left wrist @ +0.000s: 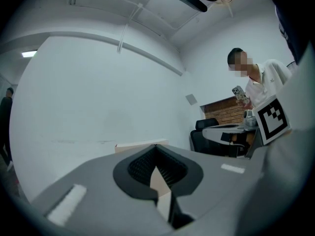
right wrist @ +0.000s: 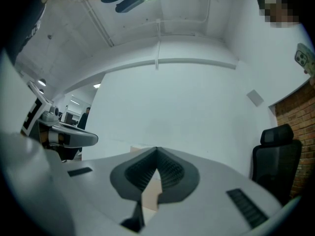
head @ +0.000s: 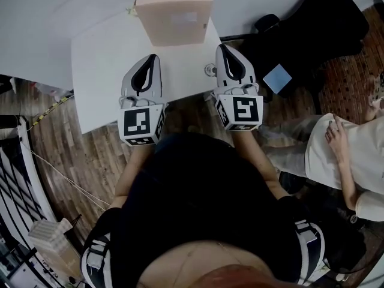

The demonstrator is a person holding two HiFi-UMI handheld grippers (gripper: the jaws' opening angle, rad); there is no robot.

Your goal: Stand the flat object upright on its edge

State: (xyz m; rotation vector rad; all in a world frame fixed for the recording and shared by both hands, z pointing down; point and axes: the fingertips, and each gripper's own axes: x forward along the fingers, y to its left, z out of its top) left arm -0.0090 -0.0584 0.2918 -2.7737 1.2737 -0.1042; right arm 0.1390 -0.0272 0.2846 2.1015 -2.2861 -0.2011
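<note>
Your head camera looks steeply down on the white table point(head: 99, 71), the tan box point(head: 174, 17), your left gripper point(head: 154, 57) and right gripper point(head: 222, 47), while each gripper camera rides close behind its jaws, facing level toward the white wall point(left wrist: 98, 97) (all three views share that box).

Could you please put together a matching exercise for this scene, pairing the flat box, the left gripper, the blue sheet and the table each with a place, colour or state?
Things:
1. flat tan box
2. left gripper
3. light blue sheet
4. table

Descriptions:
A. white
B. off the table, to its right
C. lying flat at the table's far end
D. jaws shut, holding nothing

Pairs: 1-C, 2-D, 3-B, 4-A
</note>
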